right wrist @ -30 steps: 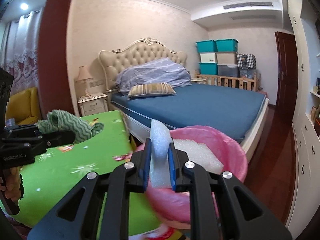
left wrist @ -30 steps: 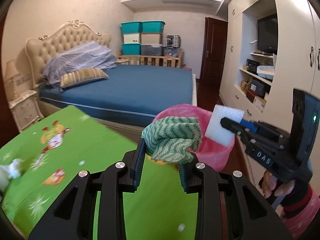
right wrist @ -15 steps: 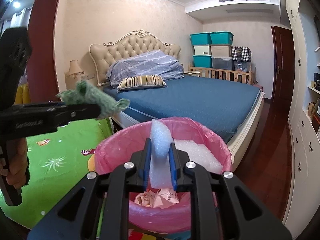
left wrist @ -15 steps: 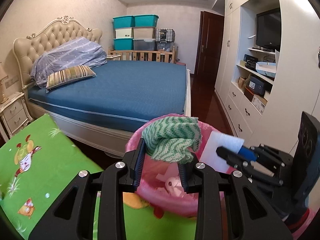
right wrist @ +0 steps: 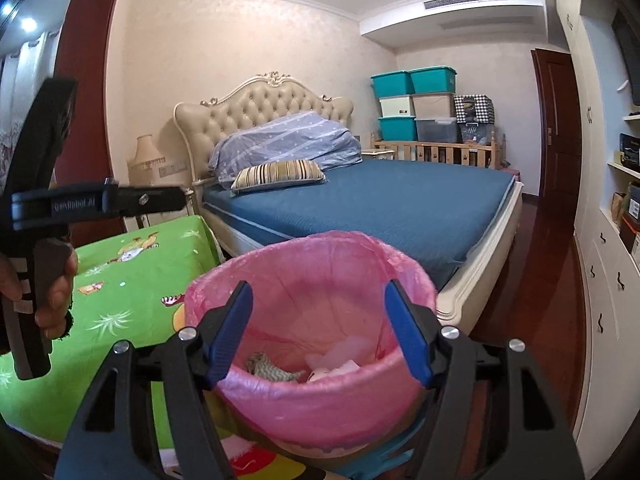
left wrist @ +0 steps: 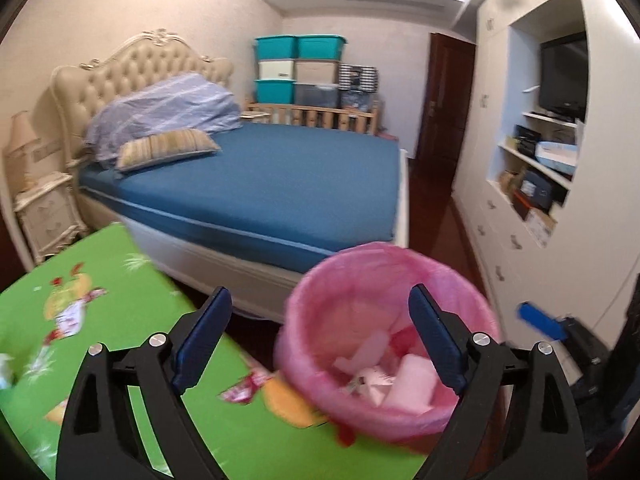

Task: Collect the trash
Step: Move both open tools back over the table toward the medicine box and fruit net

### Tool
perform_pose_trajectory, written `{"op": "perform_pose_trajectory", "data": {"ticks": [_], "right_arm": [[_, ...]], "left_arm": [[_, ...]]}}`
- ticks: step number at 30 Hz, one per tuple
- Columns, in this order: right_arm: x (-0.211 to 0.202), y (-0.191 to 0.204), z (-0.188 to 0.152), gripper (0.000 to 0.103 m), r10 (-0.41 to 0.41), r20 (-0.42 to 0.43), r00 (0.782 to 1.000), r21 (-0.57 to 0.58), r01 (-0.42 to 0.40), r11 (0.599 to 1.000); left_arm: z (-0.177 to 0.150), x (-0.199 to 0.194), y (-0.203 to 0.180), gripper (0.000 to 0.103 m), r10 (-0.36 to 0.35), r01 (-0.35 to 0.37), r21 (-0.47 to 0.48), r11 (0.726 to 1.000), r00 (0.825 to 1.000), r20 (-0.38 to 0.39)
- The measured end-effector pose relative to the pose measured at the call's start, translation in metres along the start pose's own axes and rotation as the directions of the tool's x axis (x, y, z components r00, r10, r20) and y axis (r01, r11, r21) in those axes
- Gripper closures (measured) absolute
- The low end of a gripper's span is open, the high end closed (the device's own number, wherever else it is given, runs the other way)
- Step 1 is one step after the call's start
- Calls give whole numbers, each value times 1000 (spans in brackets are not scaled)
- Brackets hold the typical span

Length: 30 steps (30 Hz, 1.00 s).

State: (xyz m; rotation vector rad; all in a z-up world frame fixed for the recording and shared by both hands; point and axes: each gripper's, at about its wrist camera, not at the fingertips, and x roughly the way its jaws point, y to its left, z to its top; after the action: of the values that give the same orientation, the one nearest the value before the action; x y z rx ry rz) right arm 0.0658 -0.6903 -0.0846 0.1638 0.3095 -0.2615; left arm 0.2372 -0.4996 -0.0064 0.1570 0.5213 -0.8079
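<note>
Your left gripper point(right wrist: 176, 199), seen from your right wrist, carries the only readable lettering: "GenRobot.AI" in pale print along its black side. Nothing else can be read.

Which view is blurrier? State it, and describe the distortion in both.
Left wrist view: motion-smeared, the pink-lined bin and green mat soft-edged. Right wrist view: sharper, the green cloth in the bin legible. Both: fisheye bending, dark corners, walls and wardrobe curved.

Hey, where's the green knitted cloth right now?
In the right wrist view, the green cloth lies inside the pink-lined trash bin, low on its left side, beside pale foam and paper scraps.
</note>
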Motion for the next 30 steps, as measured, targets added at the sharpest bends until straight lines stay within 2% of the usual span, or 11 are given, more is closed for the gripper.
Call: {"op": "perform_pose_trajectory", "data": {"ticks": [5, 6, 7, 12, 20, 24, 29, 30], "right_arm": [[-19, 19, 7, 30, 28, 18, 999, -10, -28, 1000], [-21, 26, 8, 29, 39, 20, 999, -16, -39, 999], [-22, 33, 9, 28, 51, 21, 998, -21, -50, 999], [-14, 76, 10, 24, 101, -5, 995, -32, -101, 994], [12, 161, -3, 24, 218, -98, 971, -44, -223, 974], [16, 212, -8, 22, 285, -137, 949, -72, -297, 952], [16, 277, -13, 21, 353, -180, 918, -135, -379, 916], [13, 287, -15, 21, 365, -186, 912, -145, -393, 908]], "left_arm": [[-14, -45, 23, 19, 99, -100, 13, 995, 994, 42], [-17, -52, 26, 17, 112, -113, 16, 994, 993, 49], [-21, -62, 32, 7, 135, -136, 18, 991, 989, 58], [-43, -108, 61, 7, 216, -220, 39, 975, 973, 82], [-88, -186, 128, 7, 306, -302, -67, 951, 951, 51], [-105, -231, 160, 7, 409, -403, -87, 911, 911, 54], [-117, -280, 200, 7, 504, -493, -149, 857, 863, 46], [-122, -295, 214, 7, 534, -520, -177, 836, 844, 45]]}}
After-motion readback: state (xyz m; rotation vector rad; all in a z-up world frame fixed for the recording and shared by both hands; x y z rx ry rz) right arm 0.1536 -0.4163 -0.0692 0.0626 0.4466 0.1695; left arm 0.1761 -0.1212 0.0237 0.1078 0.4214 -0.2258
